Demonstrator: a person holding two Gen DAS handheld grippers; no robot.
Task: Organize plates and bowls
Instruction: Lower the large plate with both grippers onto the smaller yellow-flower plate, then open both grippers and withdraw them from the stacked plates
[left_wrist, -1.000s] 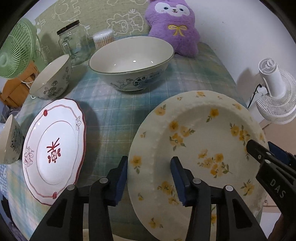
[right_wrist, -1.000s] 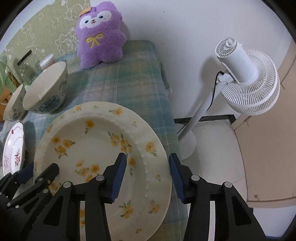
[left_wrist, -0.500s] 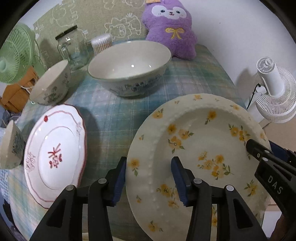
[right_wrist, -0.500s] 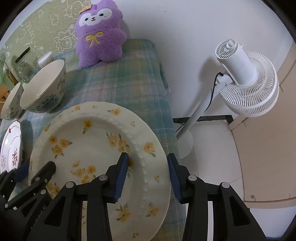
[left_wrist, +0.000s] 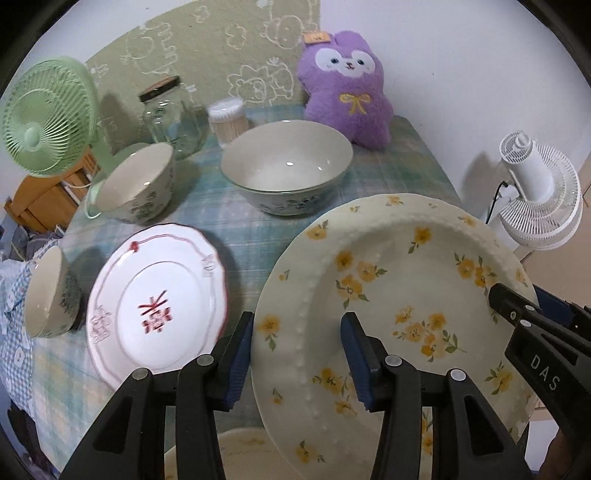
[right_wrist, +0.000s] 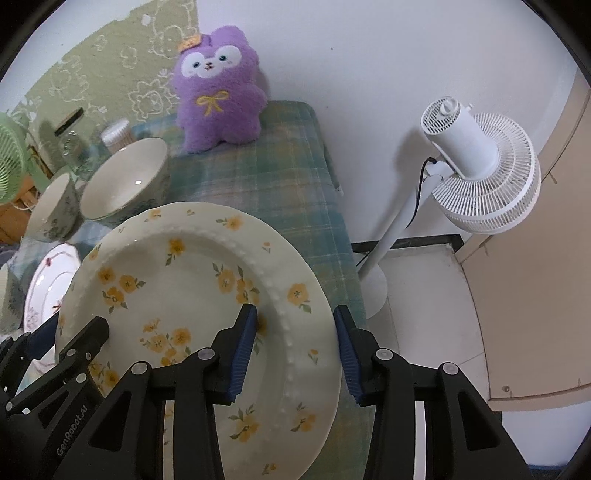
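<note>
A cream plate with yellow flowers (left_wrist: 399, 266) hangs tilted above the checked tablecloth (left_wrist: 236, 229), held from both sides. My left gripper (left_wrist: 297, 321) is shut on its left rim, one pad above and one under it. On the opposite rim my right gripper (right_wrist: 295, 312) is shut the same way around the plate (right_wrist: 177, 280). A white plate with red trim (left_wrist: 155, 306) lies to the left on the cloth. Behind stand a large bowl (left_wrist: 286, 173), a medium bowl (left_wrist: 135, 184) and a small bowl (left_wrist: 48, 291) at the left edge.
A glass jar (left_wrist: 171, 118), a cotton swab tub (left_wrist: 227, 120) and a purple plush (left_wrist: 347, 92) line the back. A green fan (left_wrist: 48, 114) stands far left, a white floor fan (right_wrist: 476, 173) beside the table's right edge. A pale rim (left_wrist: 240, 454) shows under the held plate.
Both grippers have risen with the flowered plate between them; the bowls and the red-trim plate now look lower and farther. The right jaws narrowed slightly on the rim.
</note>
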